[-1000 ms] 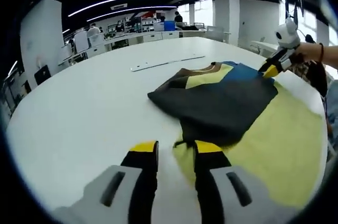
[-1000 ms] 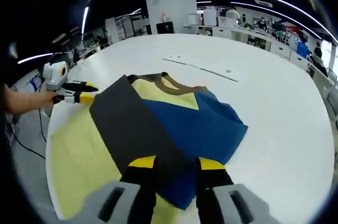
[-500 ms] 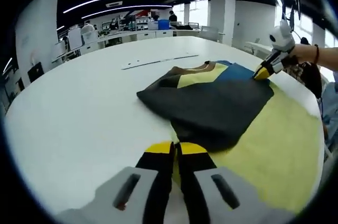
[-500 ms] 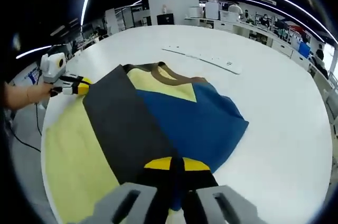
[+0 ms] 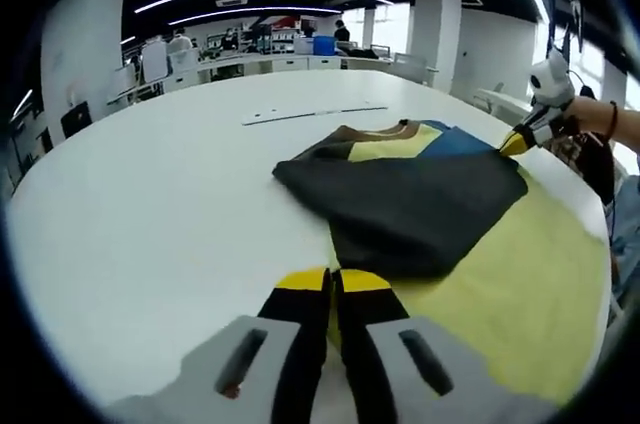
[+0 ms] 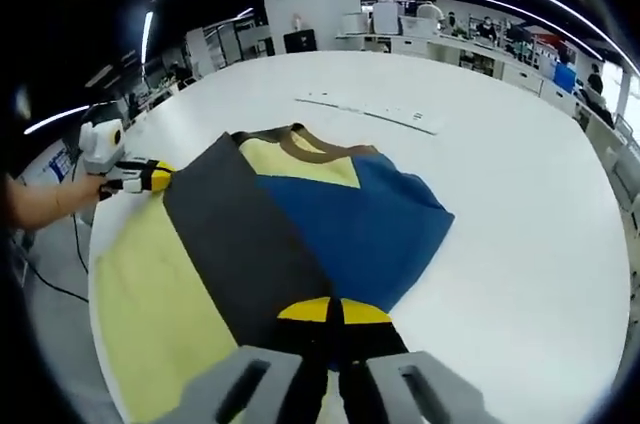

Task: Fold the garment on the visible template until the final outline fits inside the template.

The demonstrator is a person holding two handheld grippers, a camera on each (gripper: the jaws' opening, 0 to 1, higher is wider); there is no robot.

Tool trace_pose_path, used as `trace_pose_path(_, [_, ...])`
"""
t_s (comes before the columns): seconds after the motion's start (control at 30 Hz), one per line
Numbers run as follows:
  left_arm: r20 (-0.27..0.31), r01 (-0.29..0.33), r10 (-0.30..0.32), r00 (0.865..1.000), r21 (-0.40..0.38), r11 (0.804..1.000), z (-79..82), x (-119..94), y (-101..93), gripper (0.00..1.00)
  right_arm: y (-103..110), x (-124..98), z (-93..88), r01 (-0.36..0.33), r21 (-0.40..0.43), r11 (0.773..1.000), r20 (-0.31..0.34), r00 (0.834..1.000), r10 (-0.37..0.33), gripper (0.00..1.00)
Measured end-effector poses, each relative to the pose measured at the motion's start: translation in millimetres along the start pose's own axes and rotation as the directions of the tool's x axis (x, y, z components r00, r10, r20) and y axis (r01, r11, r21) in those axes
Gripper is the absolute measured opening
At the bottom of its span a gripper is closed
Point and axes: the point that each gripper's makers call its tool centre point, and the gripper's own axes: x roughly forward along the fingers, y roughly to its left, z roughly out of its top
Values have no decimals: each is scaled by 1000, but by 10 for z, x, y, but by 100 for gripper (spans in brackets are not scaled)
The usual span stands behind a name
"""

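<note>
A garment with dark grey, blue and pale yellow panels and a brown collar lies folded on a yellow template on a white table. My left gripper is shut on the near corner of the dark panel. In the right gripper view the same garment lies over the template, and my right gripper is shut on the hem where dark and blue meet. Each gripper also appears in the other view: the right gripper at the garment's far corner, the left gripper at its left corner.
The round white table has a long white strip beyond the collar, also seen as a strip. A hand holds the far gripper. Desks and pillars stand behind; the table edge runs close past the template.
Both grippers stood open at the garment's corners a second ago and have shut on the fabric. Since half a second ago only the views have shifted a little.
</note>
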Motion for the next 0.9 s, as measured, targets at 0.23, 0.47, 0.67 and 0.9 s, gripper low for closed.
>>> trace_pose_path(0.23, [-4,-9,9,1000,-7,1000,-2,-5,5,0,9,-106,-72,-1,47,999,12,1000,1,0])
trace_pose_path(0.47, [15,-28,28,999,-34,999,32,-41,-6,0,17,-175,-203,0,92,996,-6,1000,1,0])
trace_pose_path(0.67, [15,-54,54,998,-12,998,11,-61,2,0,45,-147,-233,-1,99,995,-23,1000,3,0])
trace_pose_path(0.9, [35,-40,35,999,142,989,127,-91,-104,12,50,-151,-177,1,41,999,-29,1000,0,6])
